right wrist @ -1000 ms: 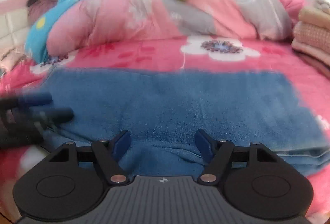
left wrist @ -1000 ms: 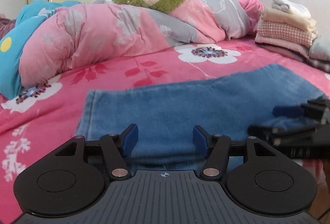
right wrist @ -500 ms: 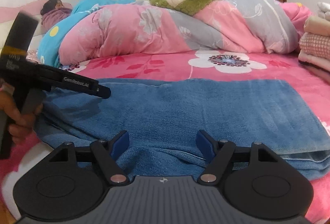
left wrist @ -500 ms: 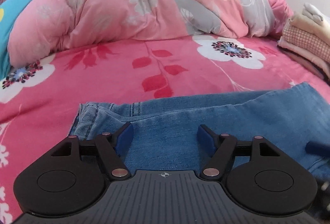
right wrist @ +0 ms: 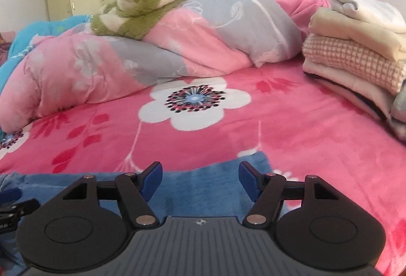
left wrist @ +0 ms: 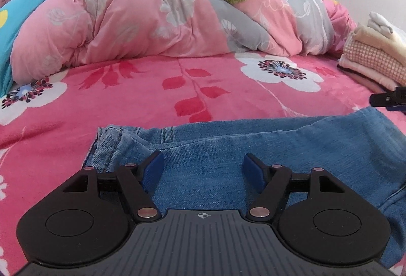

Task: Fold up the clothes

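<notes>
Folded blue jeans (left wrist: 253,144) lie flat across the pink flowered bed sheet (left wrist: 177,88). My left gripper (left wrist: 203,161) hovers low over their left end, where the seams show, open with only denim below the blue pads. In the right wrist view the jeans (right wrist: 182,199) end at a corner just past my right gripper (right wrist: 200,172); its jaws are closing a little but stand wide, gripping nothing. The right gripper's tip (left wrist: 388,98) shows at the far right of the left wrist view, and the left gripper (right wrist: 10,199) at the left edge of the right one.
A rolled pink and grey duvet (left wrist: 127,22) runs along the back of the bed, with a green and cream fleece garment (right wrist: 137,4) on top. A stack of folded clothes (right wrist: 355,55) stands at the right. Bare sheet lies between jeans and duvet.
My left gripper has moved forward and lower over the jeans' left end. My right gripper has swung from the jeans' middle to their right end and risen.
</notes>
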